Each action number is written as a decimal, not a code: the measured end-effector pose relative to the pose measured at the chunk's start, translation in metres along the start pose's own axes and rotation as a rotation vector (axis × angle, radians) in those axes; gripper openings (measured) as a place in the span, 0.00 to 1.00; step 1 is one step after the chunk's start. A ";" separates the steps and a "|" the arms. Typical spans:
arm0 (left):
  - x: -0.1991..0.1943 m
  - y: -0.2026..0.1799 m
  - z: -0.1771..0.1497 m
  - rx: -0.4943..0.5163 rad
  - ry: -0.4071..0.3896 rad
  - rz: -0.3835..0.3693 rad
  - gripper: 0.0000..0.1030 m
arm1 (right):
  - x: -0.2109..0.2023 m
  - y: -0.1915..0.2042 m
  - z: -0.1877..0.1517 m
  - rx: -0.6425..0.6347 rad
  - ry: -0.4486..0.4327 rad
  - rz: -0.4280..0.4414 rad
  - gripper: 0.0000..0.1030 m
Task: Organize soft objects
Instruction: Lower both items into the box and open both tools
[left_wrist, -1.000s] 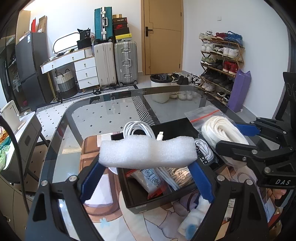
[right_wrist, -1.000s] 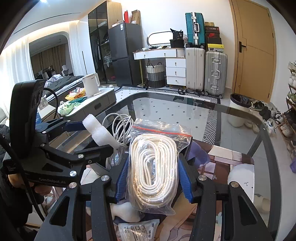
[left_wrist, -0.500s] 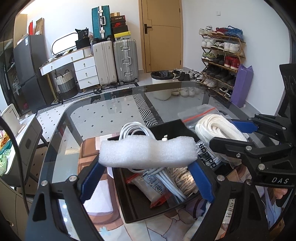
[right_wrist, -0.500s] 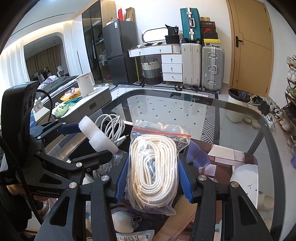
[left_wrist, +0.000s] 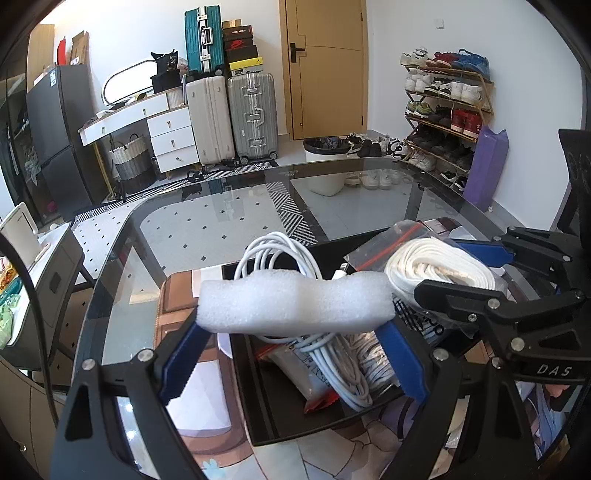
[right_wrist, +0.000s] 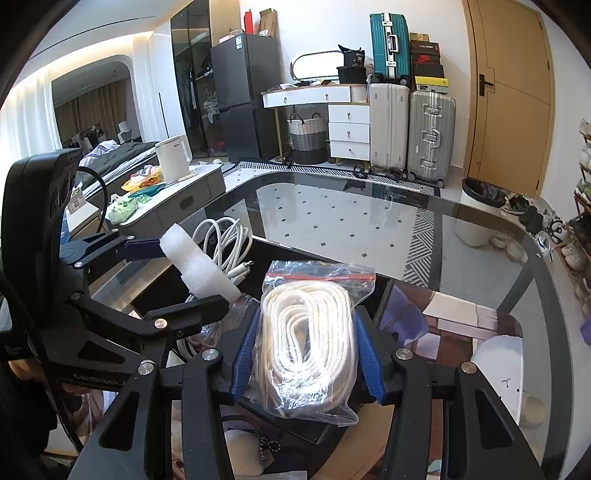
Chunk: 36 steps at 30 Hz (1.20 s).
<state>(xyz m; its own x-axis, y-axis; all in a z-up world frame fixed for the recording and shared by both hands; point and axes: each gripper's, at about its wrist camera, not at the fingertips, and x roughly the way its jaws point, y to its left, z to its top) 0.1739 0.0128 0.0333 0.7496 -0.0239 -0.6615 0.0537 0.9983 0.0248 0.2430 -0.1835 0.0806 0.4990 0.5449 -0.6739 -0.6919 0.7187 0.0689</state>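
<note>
Both views are bright and evenly lit, with a glowing strip of ceiling light (right_wrist: 92, 44) at the upper left of the right wrist view. The glass desk (left_wrist: 229, 221) mirrors the room with soft glare. Fisheye distortion bends the edges, the corners are black, and focus is sharp throughout.

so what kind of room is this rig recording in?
Most likely a lived-in home, an entryway or living area: a wooden shoe rack full of sneakers, upright hard-shell suitcases beside a tan wooden door, and a black fridge. Work happens on a dark-rimmed glass table.
</note>
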 end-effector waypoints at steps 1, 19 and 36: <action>0.000 0.002 0.000 -0.004 0.001 -0.002 0.87 | 0.001 0.000 0.000 -0.002 -0.002 0.001 0.49; -0.005 -0.006 0.003 0.019 -0.006 -0.016 0.87 | -0.019 -0.008 -0.006 -0.021 -0.059 -0.047 0.79; -0.020 -0.022 -0.004 0.057 -0.006 -0.012 1.00 | -0.056 -0.008 -0.036 0.000 -0.055 -0.062 0.96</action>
<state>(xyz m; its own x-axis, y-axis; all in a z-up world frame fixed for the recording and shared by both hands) 0.1550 -0.0080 0.0434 0.7528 -0.0362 -0.6573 0.0999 0.9932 0.0597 0.2017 -0.2347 0.0912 0.5684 0.5224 -0.6356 -0.6590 0.7516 0.0284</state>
